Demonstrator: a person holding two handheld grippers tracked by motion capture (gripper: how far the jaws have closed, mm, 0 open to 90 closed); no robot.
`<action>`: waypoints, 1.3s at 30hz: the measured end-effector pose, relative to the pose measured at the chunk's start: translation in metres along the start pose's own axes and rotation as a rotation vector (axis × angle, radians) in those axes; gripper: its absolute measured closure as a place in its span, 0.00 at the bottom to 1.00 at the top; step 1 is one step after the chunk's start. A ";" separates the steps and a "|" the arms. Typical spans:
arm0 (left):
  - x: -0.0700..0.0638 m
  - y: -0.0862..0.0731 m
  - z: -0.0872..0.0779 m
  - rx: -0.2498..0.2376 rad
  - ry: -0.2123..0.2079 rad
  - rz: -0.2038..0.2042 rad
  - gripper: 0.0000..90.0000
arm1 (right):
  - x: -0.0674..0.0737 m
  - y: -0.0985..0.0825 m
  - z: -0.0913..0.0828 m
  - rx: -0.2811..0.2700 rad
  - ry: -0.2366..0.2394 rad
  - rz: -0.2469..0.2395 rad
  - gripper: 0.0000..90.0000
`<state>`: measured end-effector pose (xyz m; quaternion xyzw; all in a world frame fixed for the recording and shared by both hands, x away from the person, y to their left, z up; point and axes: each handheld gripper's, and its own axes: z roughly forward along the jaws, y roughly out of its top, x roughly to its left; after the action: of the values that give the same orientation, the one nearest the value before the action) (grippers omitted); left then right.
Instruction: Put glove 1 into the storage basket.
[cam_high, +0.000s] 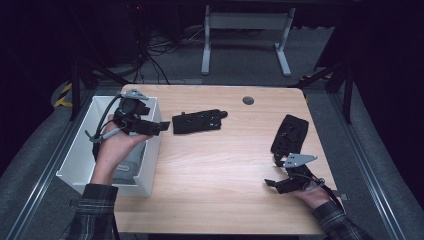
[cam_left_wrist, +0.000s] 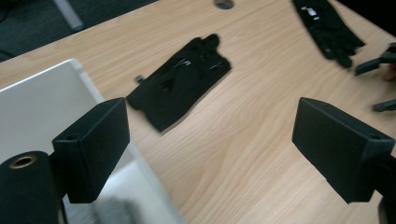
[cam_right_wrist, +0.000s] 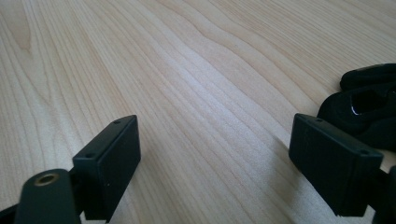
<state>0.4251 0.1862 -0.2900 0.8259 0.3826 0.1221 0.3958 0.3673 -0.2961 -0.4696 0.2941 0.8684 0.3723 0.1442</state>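
Dark lab: table (cam_high: 215, 165), floor cables (cam_high: 160, 50).

A wooden table (cam_high: 220, 165) stands on grey carpet (cam_high: 240, 60), a white-legged desk (cam_high: 245, 35) behind in darkness

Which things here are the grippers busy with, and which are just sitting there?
Part of the job:
- left glove, nearest the open left gripper
- right glove, just beyond the open right gripper
- white bin

Just lying about:
- grey cloth in the bin
- round table hole
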 end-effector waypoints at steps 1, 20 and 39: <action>-0.004 0.001 0.003 -0.002 -0.010 0.006 0.14 | 0.000 0.000 0.000 0.001 0.001 -0.001 0.18; -0.066 0.000 0.064 0.038 -0.095 0.085 0.16 | 0.000 0.000 0.000 0.003 0.002 -0.004 0.18; -0.070 -0.042 0.126 0.049 -0.039 0.064 0.51 | 0.000 -0.001 -0.001 0.001 0.004 -0.007 0.18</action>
<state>0.4186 0.0812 -0.3970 0.8493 0.3513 0.1092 0.3787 0.3670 -0.2970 -0.4697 0.2906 0.8699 0.3718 0.1437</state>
